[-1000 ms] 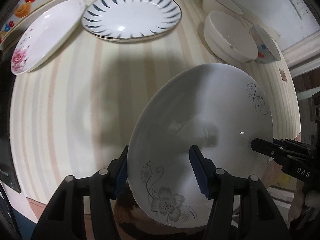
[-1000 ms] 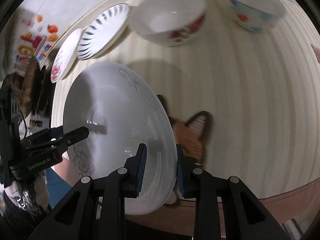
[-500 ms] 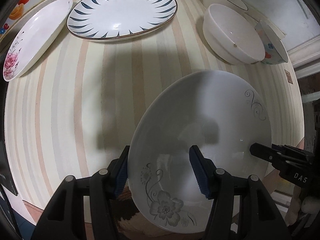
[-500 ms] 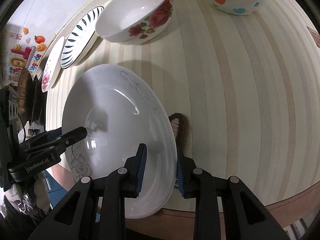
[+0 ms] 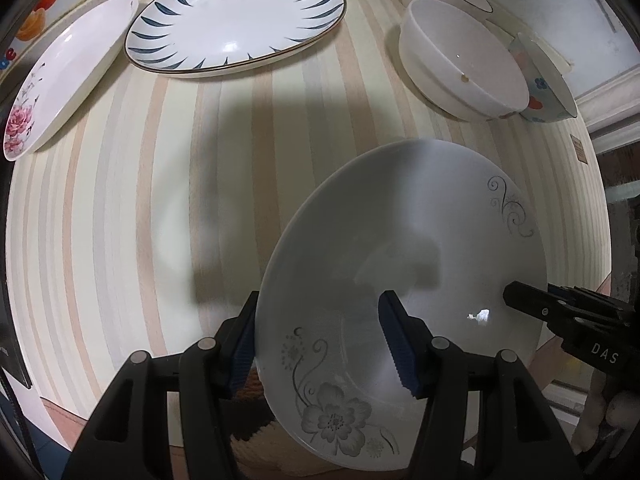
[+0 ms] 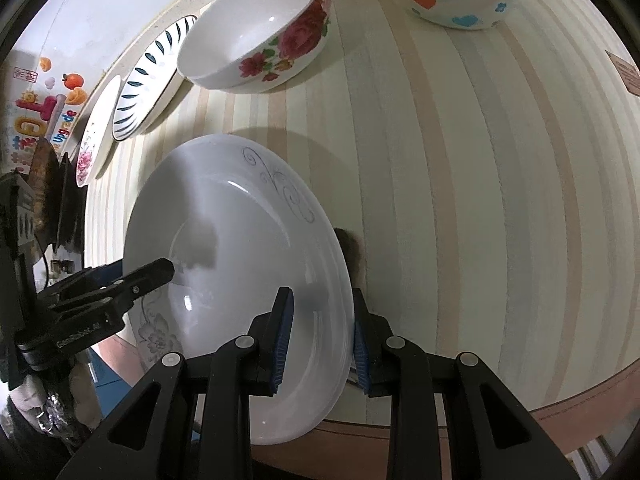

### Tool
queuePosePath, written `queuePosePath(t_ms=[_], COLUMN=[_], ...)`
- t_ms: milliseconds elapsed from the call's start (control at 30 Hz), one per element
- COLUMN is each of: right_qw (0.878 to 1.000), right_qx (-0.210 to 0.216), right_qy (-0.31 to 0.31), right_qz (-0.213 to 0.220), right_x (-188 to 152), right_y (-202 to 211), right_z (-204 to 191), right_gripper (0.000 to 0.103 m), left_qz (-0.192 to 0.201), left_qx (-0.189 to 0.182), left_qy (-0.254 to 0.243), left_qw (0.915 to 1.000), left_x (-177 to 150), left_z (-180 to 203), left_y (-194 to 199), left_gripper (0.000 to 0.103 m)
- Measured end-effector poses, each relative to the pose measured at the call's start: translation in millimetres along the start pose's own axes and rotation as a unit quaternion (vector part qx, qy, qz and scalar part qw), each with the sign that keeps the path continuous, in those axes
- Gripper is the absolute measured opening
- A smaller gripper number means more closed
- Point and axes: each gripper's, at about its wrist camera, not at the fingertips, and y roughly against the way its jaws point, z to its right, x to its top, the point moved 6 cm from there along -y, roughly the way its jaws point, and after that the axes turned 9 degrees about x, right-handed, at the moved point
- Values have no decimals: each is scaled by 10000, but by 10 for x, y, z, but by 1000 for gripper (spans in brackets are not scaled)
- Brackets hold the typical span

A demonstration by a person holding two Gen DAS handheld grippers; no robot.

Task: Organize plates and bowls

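Plate (image 5: 404, 256) is sitting lower right, closer to the striped table (image 5: 120, 208) than before; you're gripping its rims with both left gripper (image 5: 318, 344) and right gripper (image 6: 320, 340). Bowls (image 5: 460, 56) are waiting upper right.

"DAS" on right gripper (image 5: 568, 312); "GenRobot.AI" on left gripper (image 6: 120, 284).

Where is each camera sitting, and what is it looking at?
Left wrist: sits on the left gripper, looking along its fingers across the striped table at the grey-flower plate it grips; the right gripper pokes in.
Right wrist: sits on the right gripper, gripping the same plate's other edge; the left gripper shows.
Shared: the plate, blue-leaf plate, and both grippers.
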Motion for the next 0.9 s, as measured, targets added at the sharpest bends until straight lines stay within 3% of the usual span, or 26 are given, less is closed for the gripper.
queuePosePath(t_ms=[100,200,300,400,500,567,733,900], right_qw=[10000,9998,9993,9965,9919,9836,9651,9587], right_qx=[-3,56,-146,-119,226,568,877,706], right_qy=[-5,-171,-64,219,782,1378,2366,2747], right_qz=[-21,-53,341,796,973,1019,700,217], right_x=[-6,24,119,301,633,975,1788,2431], right_y=[-19,39,322,642,697,530,-321,-1181], right_z=[-24,-30,-114,-485,-1168,-1807,-2935,-3471], right_gripper=[32,32,32,32,37,44,44,44], left_qz=[-32,320,780,1020,1070,1035,923,759], left_qx=[-112,-61,96,269,435,457,511,518], left_qy=[11,148,582,1101,1686,1991,2602,2841], left_qw=[9999,9994,9952,9883,9789,9734,9598,9544], left_x=[-55,-49,34,132,312,413,652,768], left_z=[-30,-212,-660,-1169,-1791,-2094,-2658,-2866], left_y=[31,311,670,810,736,622,381,218], left_gripper=[55,55,56,56,56,56,55,55])
